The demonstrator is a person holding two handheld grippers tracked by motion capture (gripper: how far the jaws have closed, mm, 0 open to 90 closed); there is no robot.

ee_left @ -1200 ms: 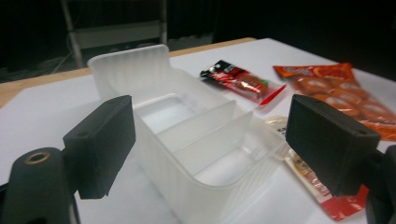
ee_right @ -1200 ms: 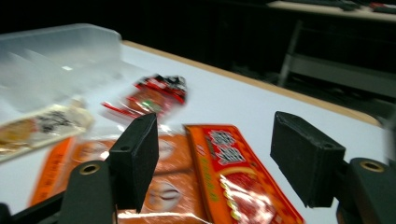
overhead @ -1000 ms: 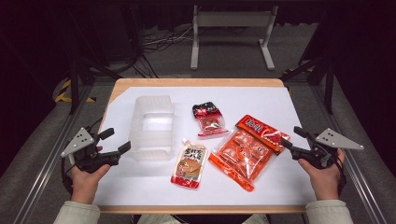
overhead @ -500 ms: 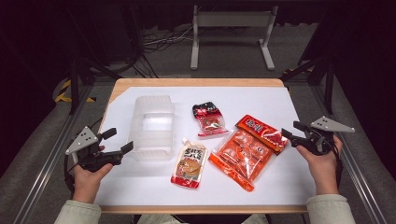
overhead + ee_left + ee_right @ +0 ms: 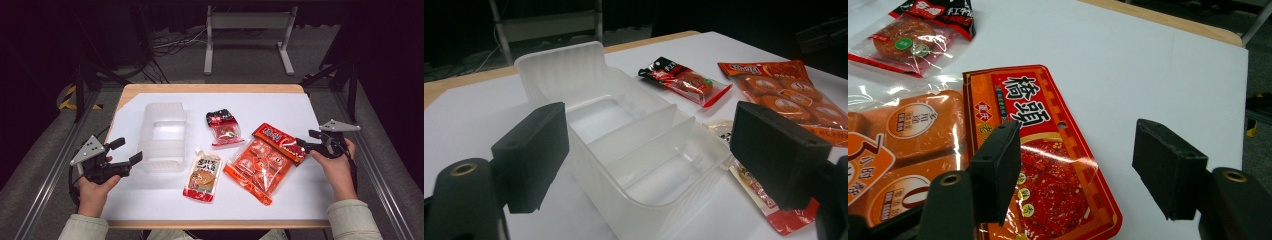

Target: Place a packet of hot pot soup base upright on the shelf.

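Right gripper (image 5: pixel 303 140) had closed in on the orange snack pack (image 5: pixel 260 164), right of the clear tray (image 5: pixel 163 135); jaws just widened, empty. Left gripper (image 5: pixel 127 151) open beside the tray. We judged pickup imminent.

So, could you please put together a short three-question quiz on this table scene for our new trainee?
1. True or false: the clear plastic divided container already holds a packet.
2. Which packet do the right gripper's jaws point at: A the red flat snack packet, B the spouted sauce pouch, C the small black-topped packet?
3. How many packets lie on the white table?

Key: 1 false, its compartments are empty. 2 A; the jaws stand open over its end, not gripping. 3 four, counting the large orange multipack. The left gripper waits open by the container.
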